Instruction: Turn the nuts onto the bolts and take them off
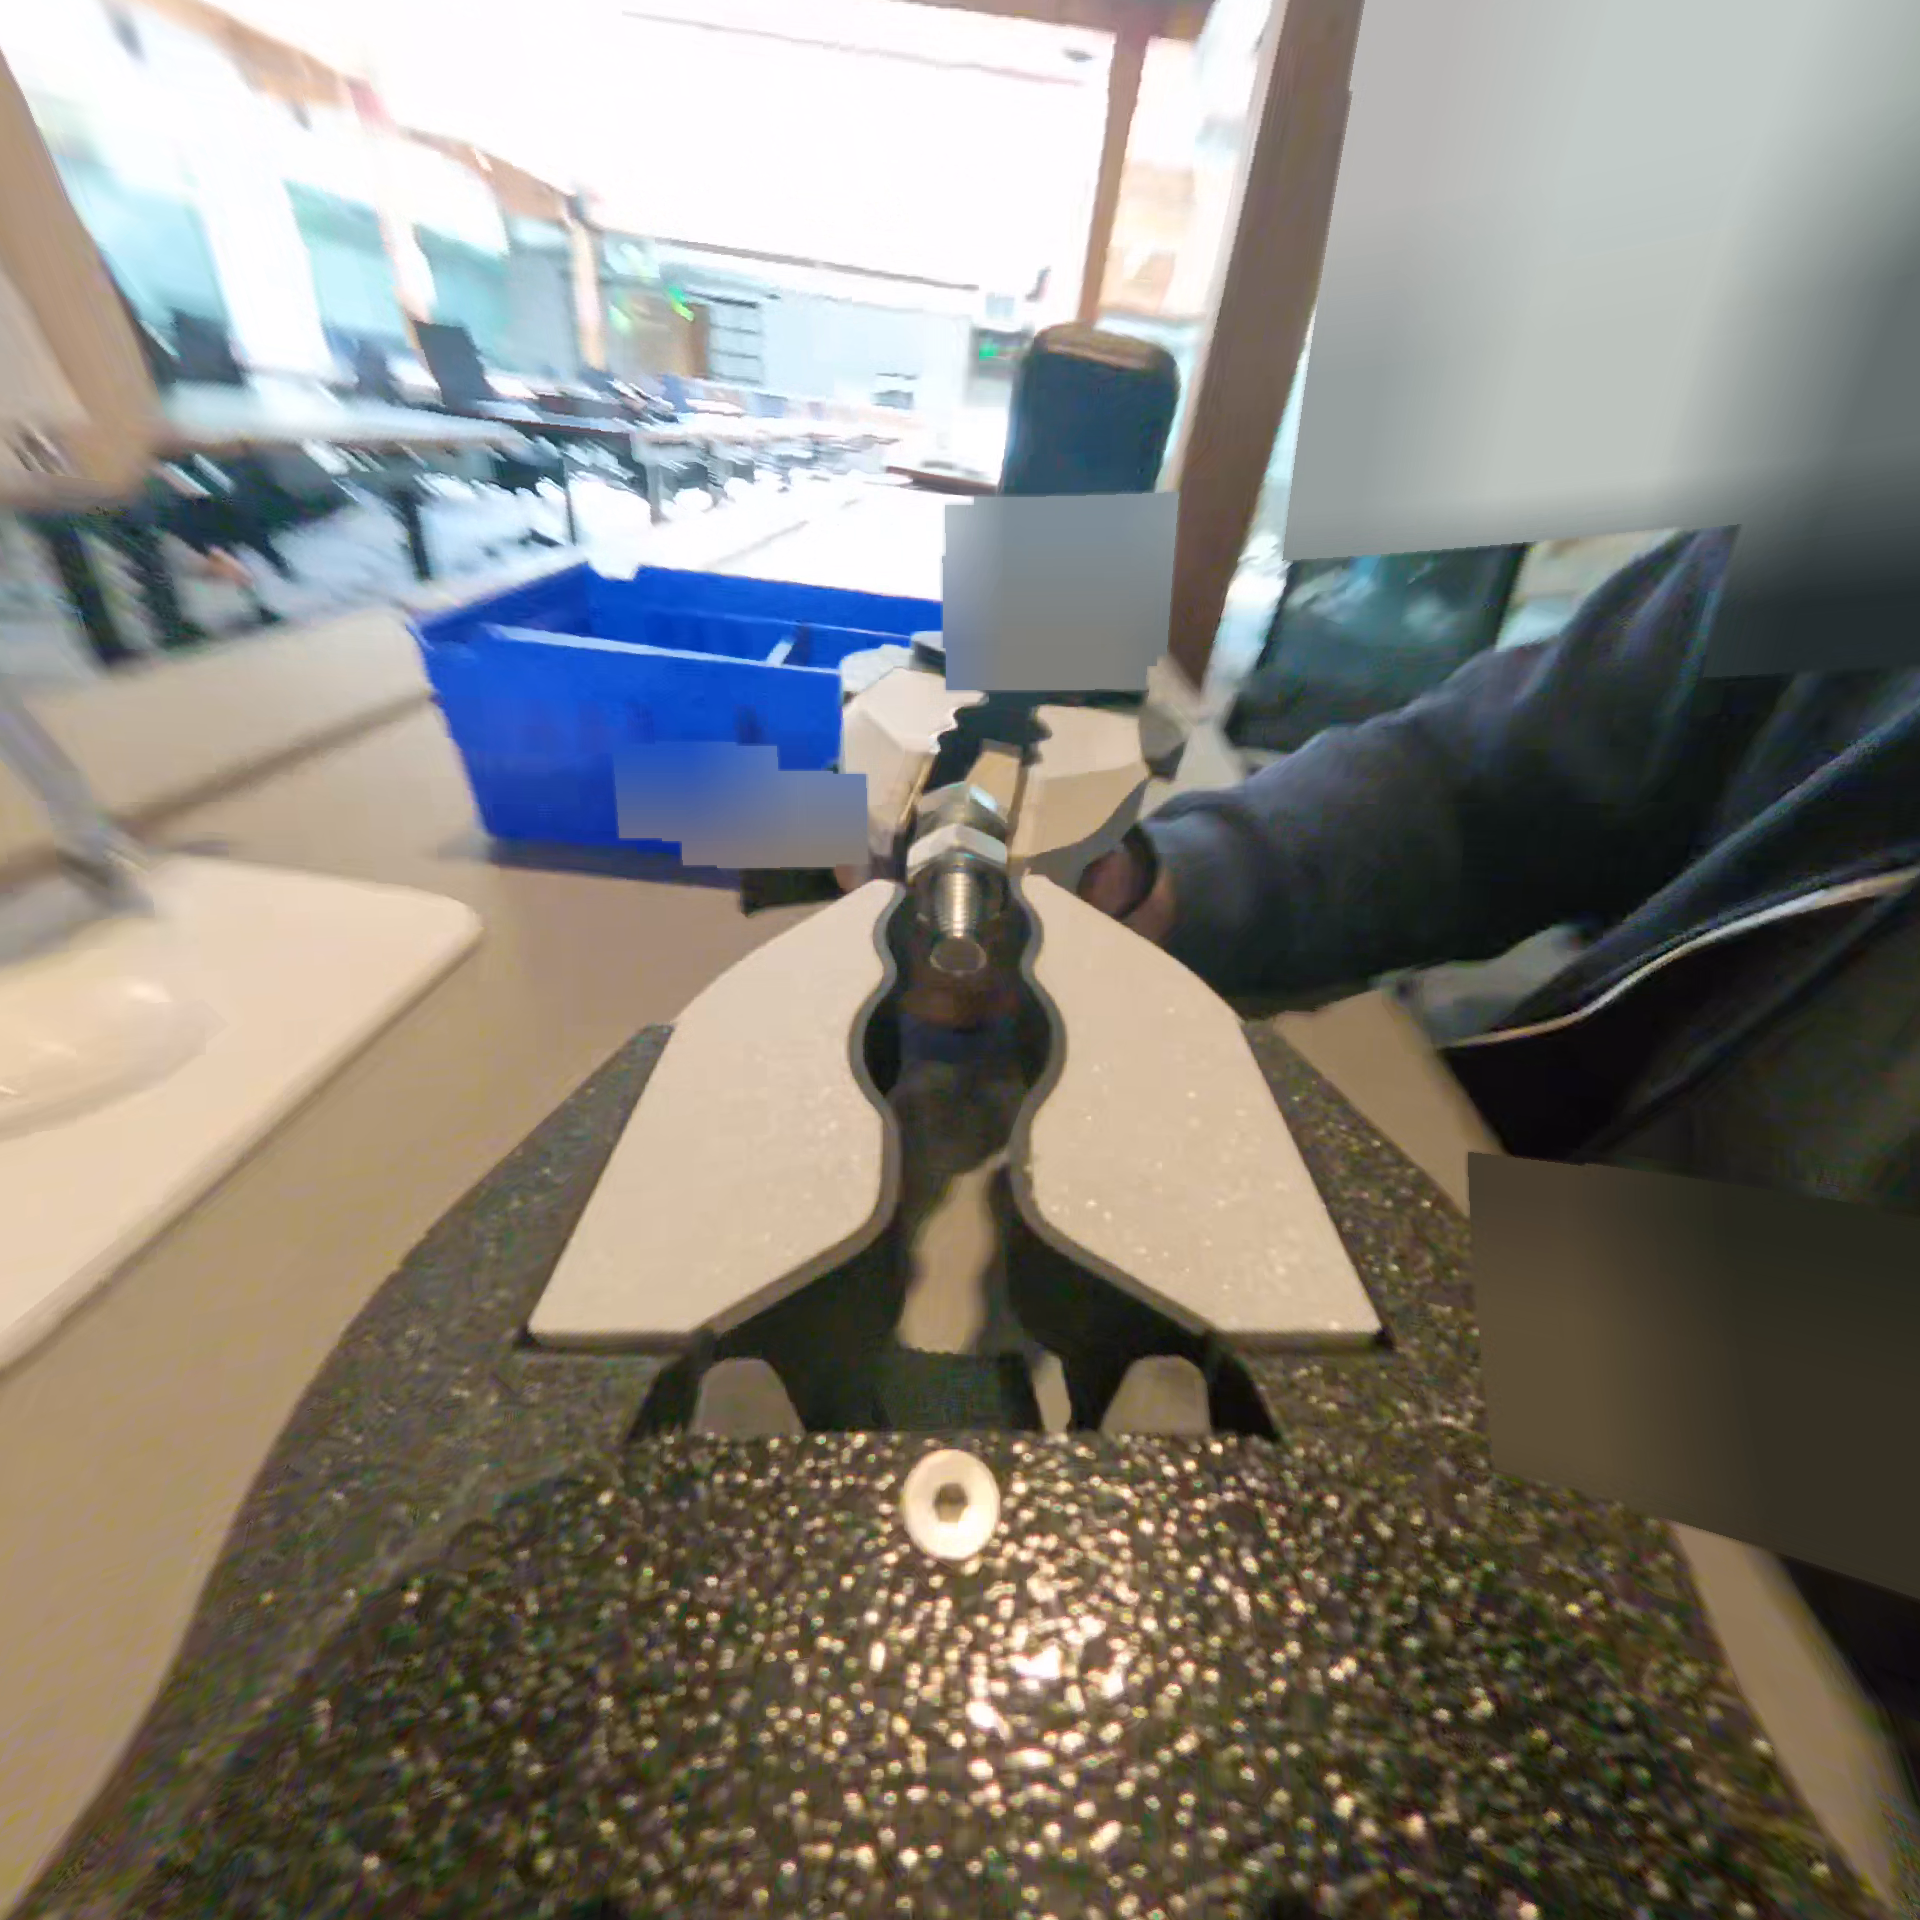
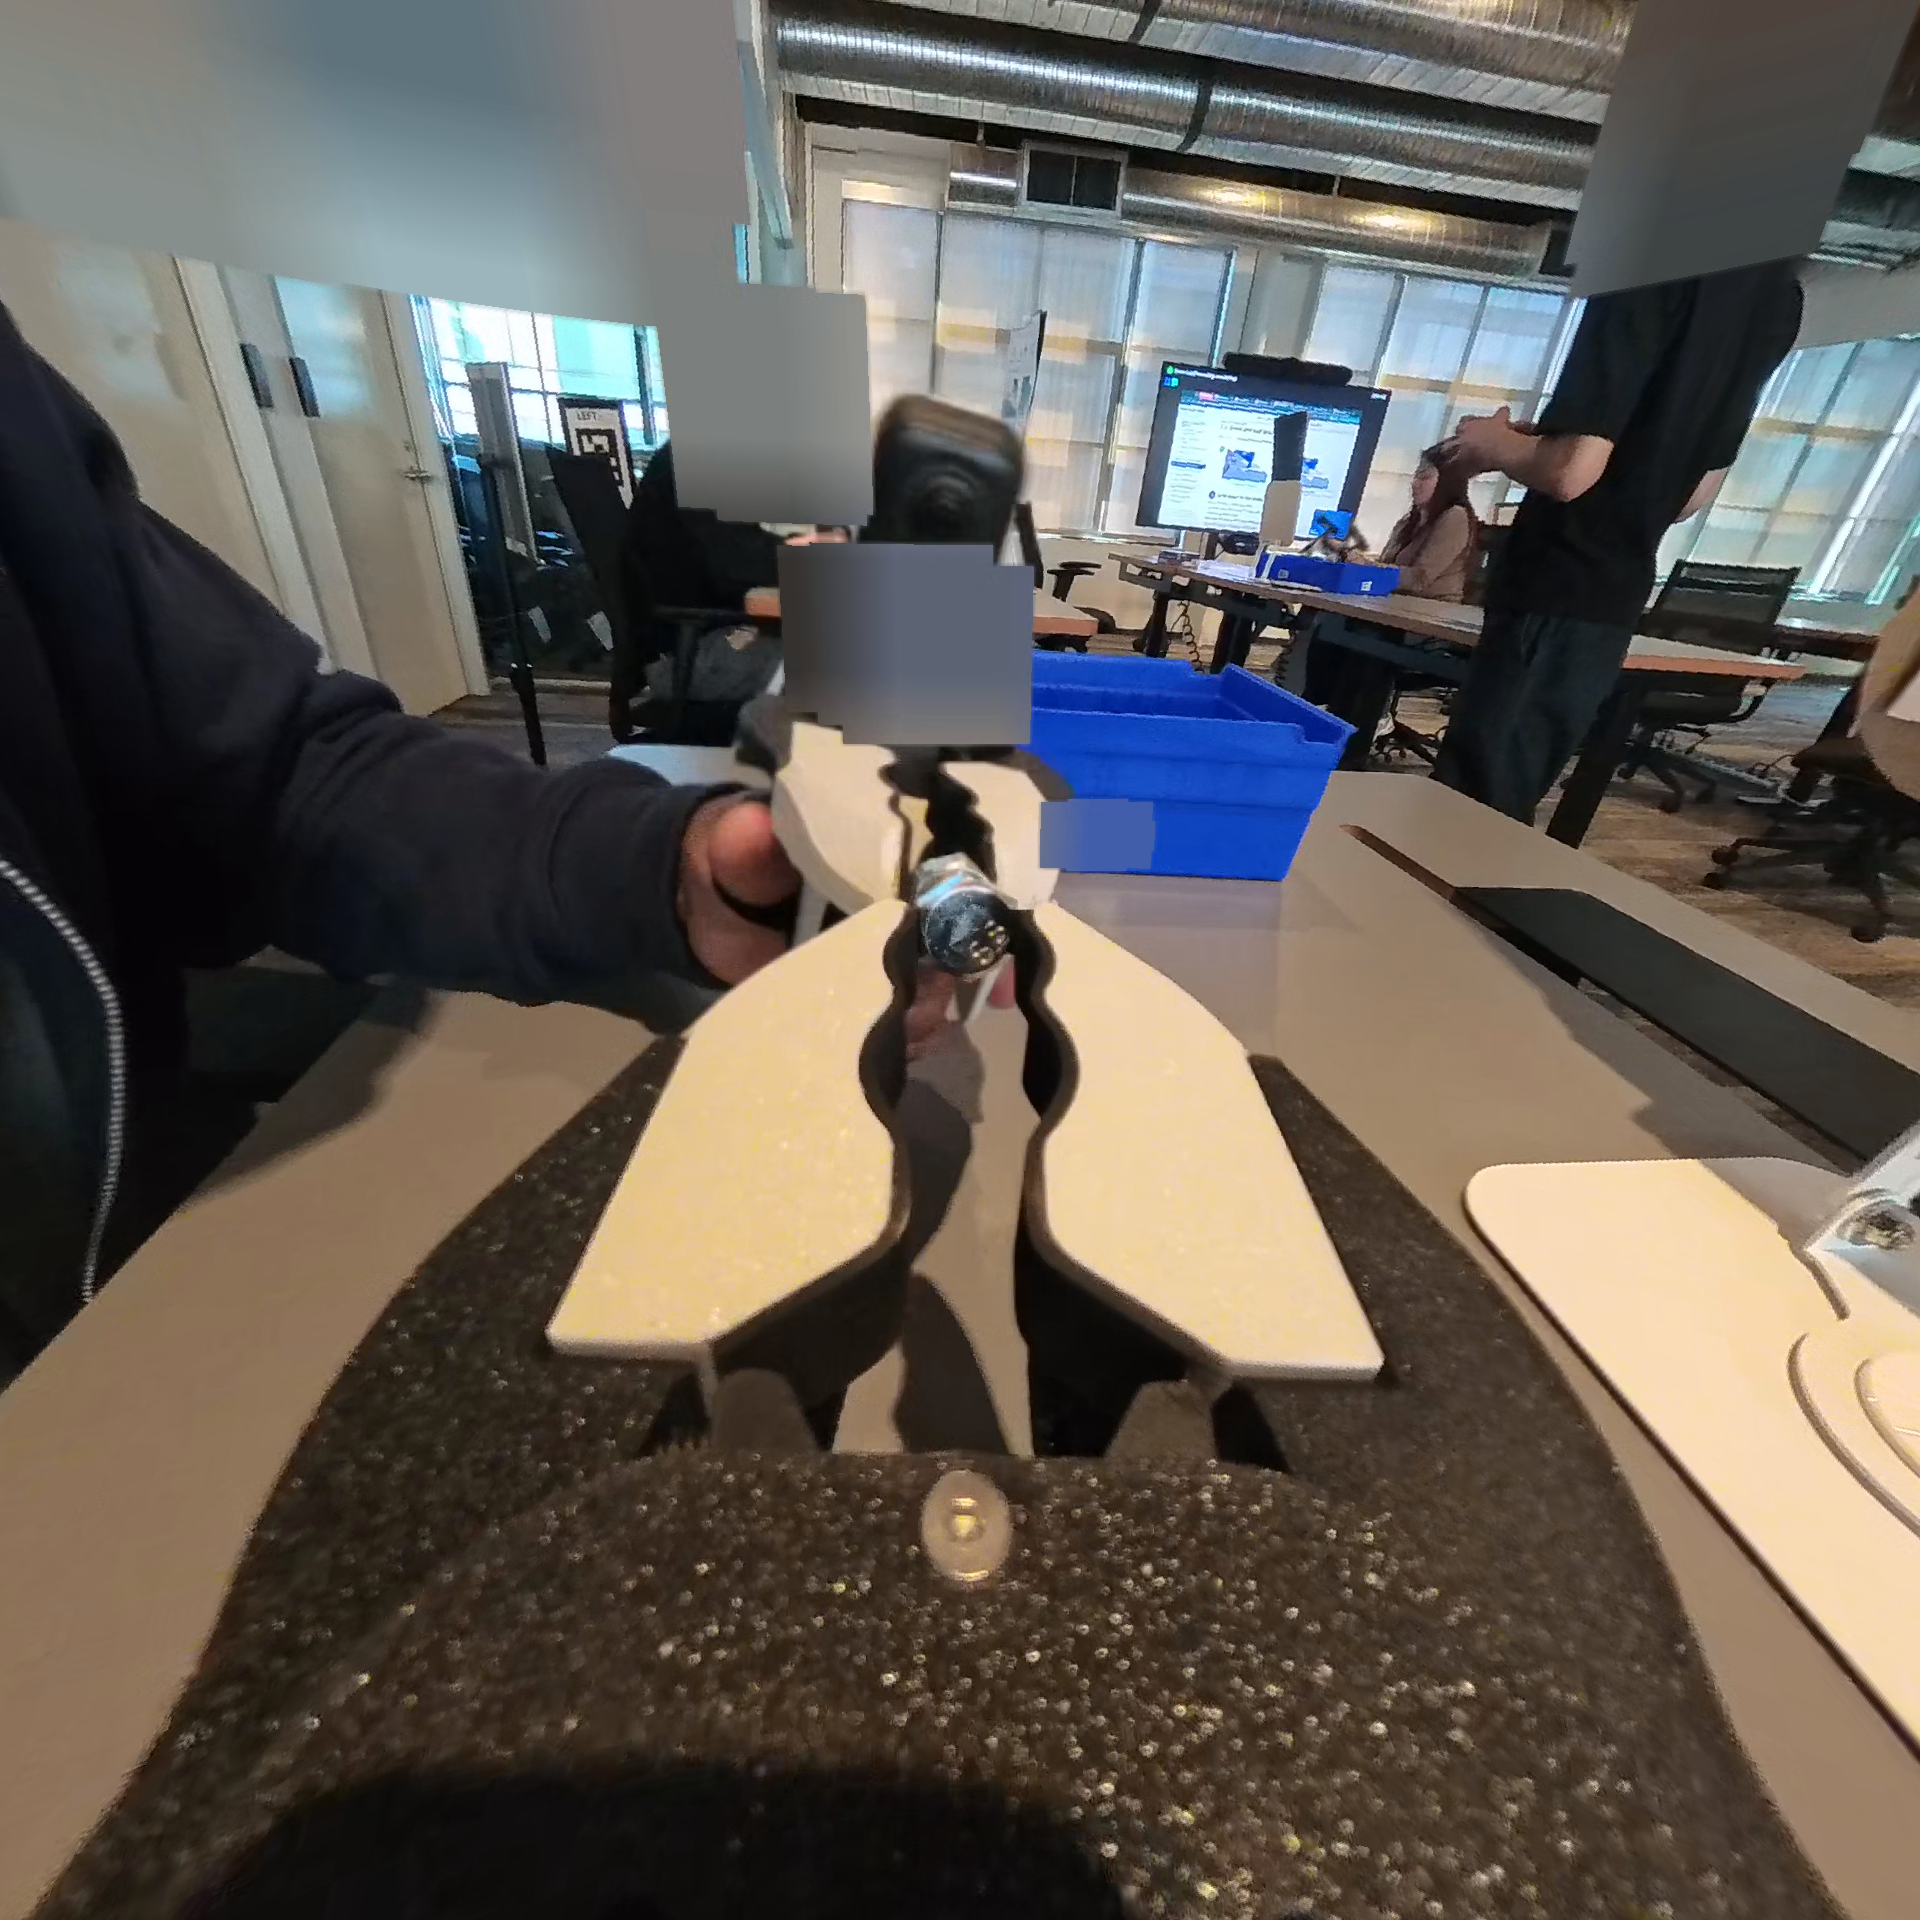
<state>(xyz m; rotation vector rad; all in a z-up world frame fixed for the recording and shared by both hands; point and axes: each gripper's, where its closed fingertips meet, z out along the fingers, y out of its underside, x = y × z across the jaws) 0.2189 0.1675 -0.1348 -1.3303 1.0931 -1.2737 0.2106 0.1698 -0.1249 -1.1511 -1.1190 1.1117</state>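
The left gripper (image 1: 956, 935) clamped the bolt's (image 1: 951, 904) threaded end. The right gripper (image 2: 961, 935) gripped its head. The bolt's long axis ran straight between them, with the nuts (image 1: 951, 831) nearer the right gripper.

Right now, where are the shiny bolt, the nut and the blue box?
Shiny steel bolt (image 2: 964, 928): right wrist view, its hexagonal head.
Silver hexagonal nut (image 1: 954, 840): left wrist view, its rim.
Blue plastic box (image 2: 1195, 800): right wrist view, front wall.

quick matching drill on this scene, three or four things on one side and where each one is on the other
1 bolt
2 nuts
3 blue bin
4 white board

a on the table, far end
b on the bolt's thread
c flat on the table, near side
d up between left gripper and right gripper

Pairs: 1-d, 2-b, 3-a, 4-c
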